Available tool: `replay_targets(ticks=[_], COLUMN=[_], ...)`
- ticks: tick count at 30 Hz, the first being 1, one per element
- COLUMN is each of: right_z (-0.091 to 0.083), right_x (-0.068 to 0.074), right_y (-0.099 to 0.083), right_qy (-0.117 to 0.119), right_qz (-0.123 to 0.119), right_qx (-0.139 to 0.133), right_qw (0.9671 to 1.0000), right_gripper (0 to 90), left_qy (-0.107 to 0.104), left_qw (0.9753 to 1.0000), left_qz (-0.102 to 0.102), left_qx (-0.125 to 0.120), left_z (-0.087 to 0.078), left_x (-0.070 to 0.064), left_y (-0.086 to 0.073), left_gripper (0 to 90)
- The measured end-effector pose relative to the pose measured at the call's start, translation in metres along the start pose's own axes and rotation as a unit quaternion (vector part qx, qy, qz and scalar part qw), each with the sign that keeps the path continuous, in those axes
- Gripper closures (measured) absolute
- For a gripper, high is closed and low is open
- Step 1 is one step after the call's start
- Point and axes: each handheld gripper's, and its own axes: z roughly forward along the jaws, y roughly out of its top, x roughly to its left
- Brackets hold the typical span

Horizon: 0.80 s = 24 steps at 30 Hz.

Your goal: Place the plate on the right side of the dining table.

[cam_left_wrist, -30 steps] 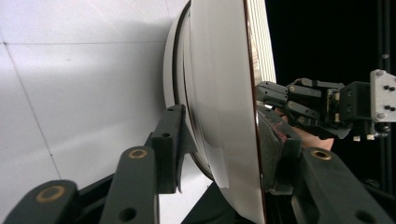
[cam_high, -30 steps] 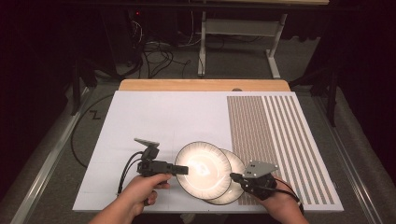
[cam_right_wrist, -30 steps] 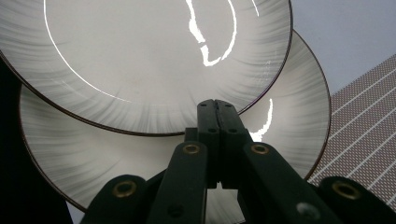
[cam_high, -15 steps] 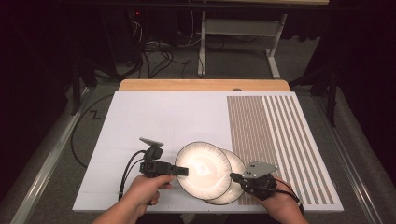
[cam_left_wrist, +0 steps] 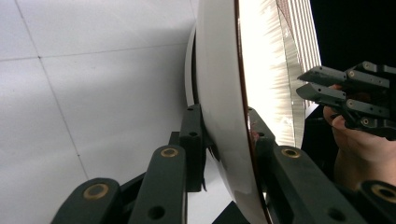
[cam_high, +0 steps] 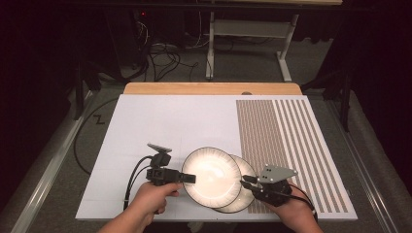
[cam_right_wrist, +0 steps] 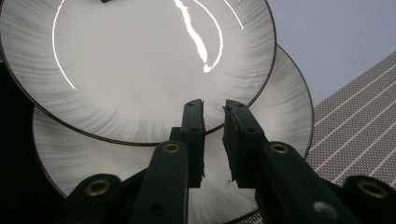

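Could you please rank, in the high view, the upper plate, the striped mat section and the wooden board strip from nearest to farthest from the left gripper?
From the left gripper:
1. Upper plate, clamped at its left rim.
2. Striped mat section, farther right.
3. Wooden board strip, at the far edge.

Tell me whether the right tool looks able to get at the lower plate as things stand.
Probably yes. The right tool sits right at the lower plate, whose near edge lies bare. The upper plate, held at its far rim by the left tool, covers only the rest of it.
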Motion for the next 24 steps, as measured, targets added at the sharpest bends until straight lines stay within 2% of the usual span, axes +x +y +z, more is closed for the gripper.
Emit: replay_targets(ticks=[5,13,16,24], right_z=[-0.003,-0.008,-0.009,-0.014], right_x=[-0.006,-0.015,-0.018,-0.026], right_y=[-0.001,-0.005,-0.006,-0.010], right_qy=[-0.009,-0.019,-0.024,-0.040], right_qz=[0.011,0.033,0.039,0.055], right_qx=[-0.013,-0.036,-0.040,-0.061], right_qw=[0.9998,0.9986,0.9982,0.9958], right_gripper=[67.2,56.2,52.1,41.4], left_qy=[0.010,0.012,0.013,-0.002], left_qw=[0.9998,0.9990,0.9976,0.9945], left_qz=[0.014,0.030,0.057,0.089], left_qx=[-0.008,-0.031,-0.038,-0.056], left_z=[-0.001,-0.009,-0.011,-0.012], left_x=[-0.005,-0.004,-0.005,-0.003], left_y=[0.000,0.001,0.002,0.003], left_gripper=[76.3,77.5,77.7,78.5])
